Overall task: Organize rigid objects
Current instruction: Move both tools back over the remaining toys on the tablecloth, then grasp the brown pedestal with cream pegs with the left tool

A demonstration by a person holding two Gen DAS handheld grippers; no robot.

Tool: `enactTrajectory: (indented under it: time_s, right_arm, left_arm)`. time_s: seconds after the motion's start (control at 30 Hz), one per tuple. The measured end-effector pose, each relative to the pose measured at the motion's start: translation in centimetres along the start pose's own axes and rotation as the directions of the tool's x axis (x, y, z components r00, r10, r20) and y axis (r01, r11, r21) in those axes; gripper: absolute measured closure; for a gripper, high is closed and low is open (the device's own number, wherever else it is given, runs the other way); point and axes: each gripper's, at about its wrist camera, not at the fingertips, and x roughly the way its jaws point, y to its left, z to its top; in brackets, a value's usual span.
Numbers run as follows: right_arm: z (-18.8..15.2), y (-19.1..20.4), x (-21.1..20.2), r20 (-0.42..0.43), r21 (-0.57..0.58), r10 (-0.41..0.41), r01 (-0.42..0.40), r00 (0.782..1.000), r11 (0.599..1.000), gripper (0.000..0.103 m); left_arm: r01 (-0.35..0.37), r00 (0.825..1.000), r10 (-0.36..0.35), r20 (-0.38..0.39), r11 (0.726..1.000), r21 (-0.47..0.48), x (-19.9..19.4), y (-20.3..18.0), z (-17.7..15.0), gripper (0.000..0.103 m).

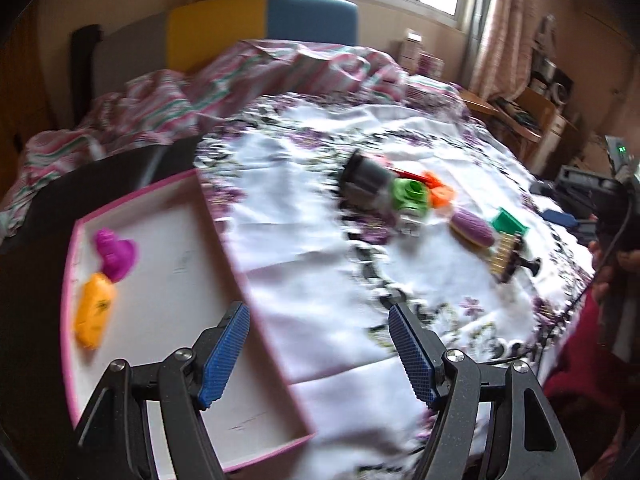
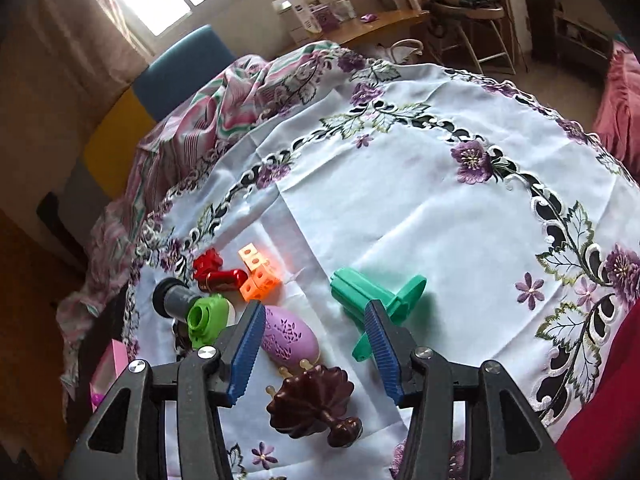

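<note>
Two grippers, both empty. Left gripper [image 1: 318, 354] approx half open, tilted down over the edge of the pink tray [image 1: 276, 368], which holds a purple toy [image 1: 116, 254] & orange toy [image 1: 94, 310]. Right gripper [image 2: 314, 354] partly open, angled down; brown shell piece [image 2: 310, 404] just below its tips, lilac oval [image 2: 288, 338] & green plunger [image 2: 374, 294] just beyond.
</note>
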Motion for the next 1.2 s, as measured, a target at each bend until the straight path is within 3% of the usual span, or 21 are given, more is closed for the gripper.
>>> enactTrajectory:
  time_s: [0.2,0.4,0.57,0.67,0.9,0.93,0.97,1.0,1.03,1.07,1.2]
  right_arm:
    - [0.2,-0.6,-1.1,0.062,0.045,0.078,-0.081,0.995,0.996,0.047]
    - [0.4,-1.0,-1.2,0.076,0.069,0.12,-0.125,0.99,0.99,0.047]
    - [0.3,-1.6,-1.4,0.082,0.095,0.149,-0.156,0.985,0.983,0.047]
    - [0.4,-1.6,-1.4,0.086,0.103,0.161,-0.169,0.983,0.98,0.047]
    - [0.3,-1.8,-1.4,0.092,0.111,0.18,-0.19,0.979,0.976,0.047]
    - [0.3,-1.8,-1.4,0.091,0.111,0.181,-0.191,0.979,0.975,0.047]
    - [0.3,-1.8,-1.4,0.089,0.11,0.181,-0.191,0.979,0.975,0.047]
    - [0.3,-1.8,-1.4,0.087,0.109,0.178,-0.187,0.98,0.976,0.047]
    - [0.3,-1.7,-1.3,0.085,0.106,0.172,-0.181,0.981,0.978,0.047]
    - [0.3,-1.7,-1.3,0.083,0.103,0.168,-0.176,0.982,0.979,0.047]
    - [0.3,-1.6,-1.2,0.075,0.097,0.152,-0.159,0.985,0.982,0.047]
  left_arm:
    - [0.177,0.983,-0.172,-0.068,0.981,0.078,4.2,-6.5,1.1,0.033]
    - [0.287,0.956,-0.276,-0.098,0.947,0.141,6.9,-11.5,2.5,0.035]
    - [0.381,0.92,-0.371,-0.124,0.922,0.073,9.0,-13.6,4.0,0.032]
    - [0.398,0.911,-0.394,-0.119,0.917,0.018,10.3,-14.4,4.8,0.029]
    - [0.458,0.869,-0.462,-0.179,0.887,-0.064,13.6,-16.3,5.2,0.032]
    - [0.471,0.86,-0.474,-0.189,0.88,-0.064,13.8,-16.6,5.1,0.035]
    - [0.477,0.855,-0.478,-0.201,0.877,-0.06,14.1,-16.8,4.9,0.049]
    - [0.476,0.852,-0.476,-0.218,0.878,-0.055,14.4,-17.0,4.7,0.055]
    - [0.499,0.838,-0.5,-0.22,0.864,-0.062,14.5,-16.9,4.5,0.059]
    - [0.505,0.835,-0.505,-0.216,0.861,-0.06,14.4,-16.8,4.4,0.059]
    - [0.487,0.852,-0.484,-0.201,0.873,-0.036,13.0,-15.8,4.0,0.06]
